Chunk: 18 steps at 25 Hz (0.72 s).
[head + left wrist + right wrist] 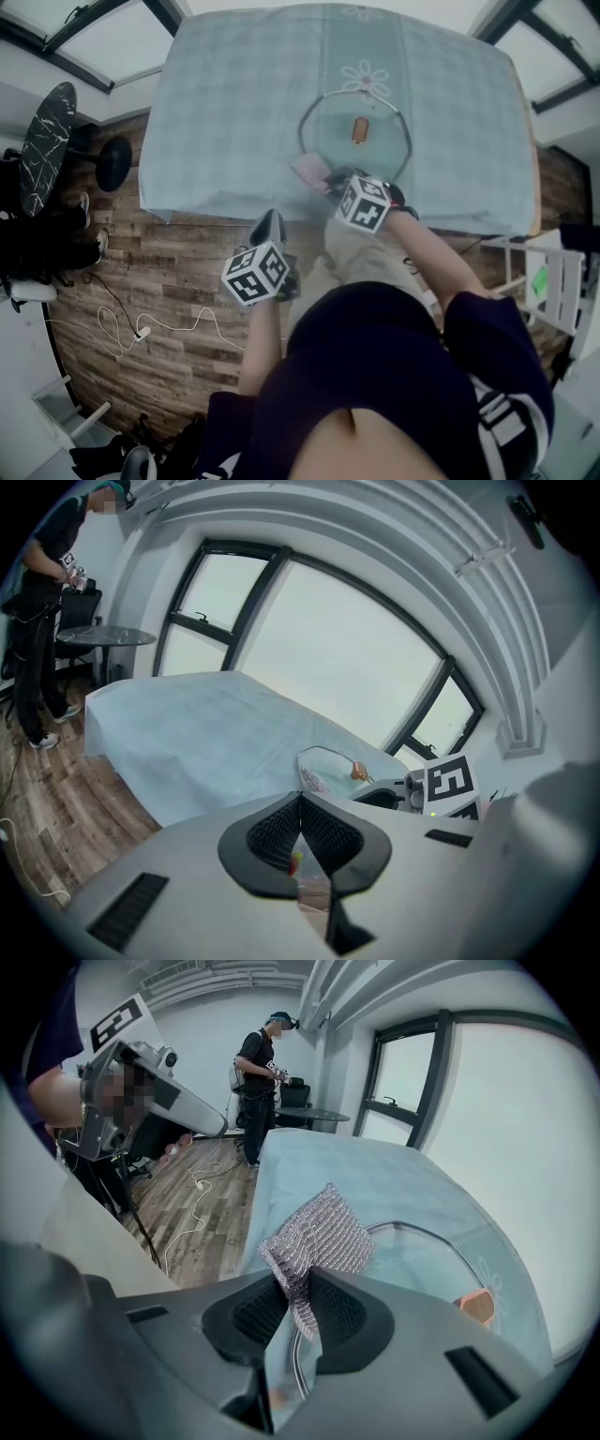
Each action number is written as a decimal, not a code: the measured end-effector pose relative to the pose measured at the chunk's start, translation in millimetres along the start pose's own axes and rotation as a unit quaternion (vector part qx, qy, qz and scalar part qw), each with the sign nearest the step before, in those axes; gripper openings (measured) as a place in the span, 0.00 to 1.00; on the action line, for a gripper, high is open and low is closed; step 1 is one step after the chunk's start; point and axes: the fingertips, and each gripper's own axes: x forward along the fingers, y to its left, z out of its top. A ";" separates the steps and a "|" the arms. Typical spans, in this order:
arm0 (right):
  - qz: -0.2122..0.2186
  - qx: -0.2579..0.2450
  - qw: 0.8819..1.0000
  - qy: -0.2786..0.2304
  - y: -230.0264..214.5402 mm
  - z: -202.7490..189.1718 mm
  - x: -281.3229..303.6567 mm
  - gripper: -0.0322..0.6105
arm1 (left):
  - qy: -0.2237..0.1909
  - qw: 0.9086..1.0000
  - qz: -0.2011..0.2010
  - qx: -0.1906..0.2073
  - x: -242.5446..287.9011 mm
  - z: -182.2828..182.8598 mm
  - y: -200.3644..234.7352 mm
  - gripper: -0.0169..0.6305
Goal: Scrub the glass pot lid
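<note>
Glass lid (337, 127) lies flat on counter (234, 112), upper centre of head view. Right claw (302, 1314) pinching mesh scrubber (319, 1232) by lid's near rim. Left claw (300, 841) pressed together, empty. Lid prob. rigid, slick, breakable, apt to slide; steady it by knob (359, 129).

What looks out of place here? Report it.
Nothing stands out. The lid lies flat on the table, knob up, and the right gripper pinches the scrubber by its near rim.
</note>
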 end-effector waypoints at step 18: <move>-0.044 0.077 0.994 -0.061 22.9 15.7 -33.7 0.17 | 0.006 0.999 -0.023 0.025 -17.6 -10.9 -9.2 0.03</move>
